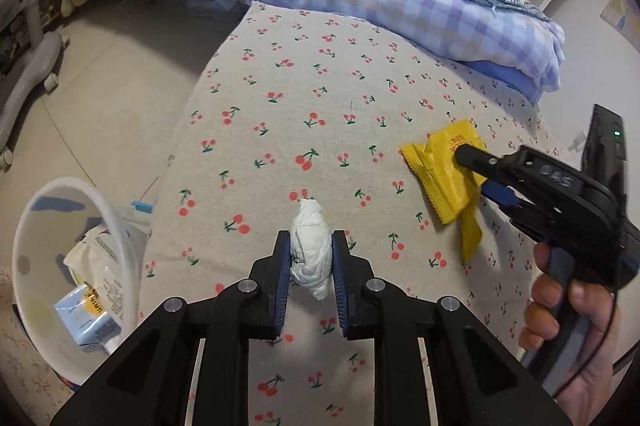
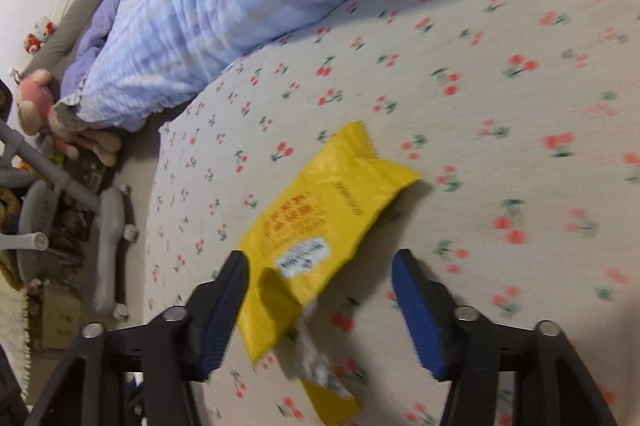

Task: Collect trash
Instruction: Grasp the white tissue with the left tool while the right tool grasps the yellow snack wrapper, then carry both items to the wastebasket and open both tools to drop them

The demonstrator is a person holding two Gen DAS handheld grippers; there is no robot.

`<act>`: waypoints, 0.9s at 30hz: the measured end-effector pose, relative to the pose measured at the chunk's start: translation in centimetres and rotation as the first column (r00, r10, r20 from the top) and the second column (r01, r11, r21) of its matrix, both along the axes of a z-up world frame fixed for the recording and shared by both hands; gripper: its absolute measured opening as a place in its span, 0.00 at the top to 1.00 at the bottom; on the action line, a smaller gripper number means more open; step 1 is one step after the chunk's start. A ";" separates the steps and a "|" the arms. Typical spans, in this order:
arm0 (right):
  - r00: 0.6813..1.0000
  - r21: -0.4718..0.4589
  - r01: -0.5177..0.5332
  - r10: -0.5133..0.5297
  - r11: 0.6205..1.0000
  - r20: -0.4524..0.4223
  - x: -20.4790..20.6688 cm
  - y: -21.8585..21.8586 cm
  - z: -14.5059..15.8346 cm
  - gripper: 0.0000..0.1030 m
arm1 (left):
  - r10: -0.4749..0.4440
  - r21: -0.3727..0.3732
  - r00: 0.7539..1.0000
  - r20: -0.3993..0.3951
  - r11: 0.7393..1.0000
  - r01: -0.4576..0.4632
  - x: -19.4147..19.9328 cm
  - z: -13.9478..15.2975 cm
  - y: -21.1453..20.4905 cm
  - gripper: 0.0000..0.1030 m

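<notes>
Left gripper clamps the tissue wad for binning; right gripper open, straddling the yellow wrapper to grab it.

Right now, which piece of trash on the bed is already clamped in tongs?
The crumpled white tissue, squeezed between the left tongs. The yellow wrapper only lies between the right tongs, which stand open.
</notes>
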State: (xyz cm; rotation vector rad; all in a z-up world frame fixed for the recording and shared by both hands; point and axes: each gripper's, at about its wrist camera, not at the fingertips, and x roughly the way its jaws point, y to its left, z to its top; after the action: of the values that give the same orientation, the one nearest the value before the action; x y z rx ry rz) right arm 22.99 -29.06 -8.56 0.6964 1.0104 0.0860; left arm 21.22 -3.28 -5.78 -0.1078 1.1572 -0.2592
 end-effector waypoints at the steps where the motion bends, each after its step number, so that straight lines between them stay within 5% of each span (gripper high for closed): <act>1: 1.000 0.009 0.000 0.000 1.000 -0.001 0.3 0.3 -0.4 0.60 | 0.000 -0.003 1.000 -0.001 1.000 0.000 -0.1 0.1 0.3 0.80; 4: 1.000 0.030 0.002 -0.002 1.000 0.002 0.7 0.9 -0.9 0.78 | -0.001 -0.011 1.000 0.001 1.000 0.001 -0.7 0.8 1.3 0.80; 9: 0.999 0.028 -0.029 0.028 0.999 0.024 -0.2 1.0 0.5 0.86 | 0.015 -0.035 1.000 0.014 0.999 -0.015 -1.6 2.0 3.1 0.80; 27: 0.980 -0.032 -0.182 0.184 0.983 0.071 -7.8 5.6 7.2 0.89 | 0.110 -0.073 0.994 0.017 0.991 -0.109 -6.6 3.3 13.1 0.80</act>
State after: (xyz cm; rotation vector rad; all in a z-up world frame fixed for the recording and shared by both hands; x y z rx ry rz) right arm 15.19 -23.45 -1.36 0.5719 1.0011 0.2575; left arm 14.58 9.87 -2.49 -0.2311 1.1173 -0.2046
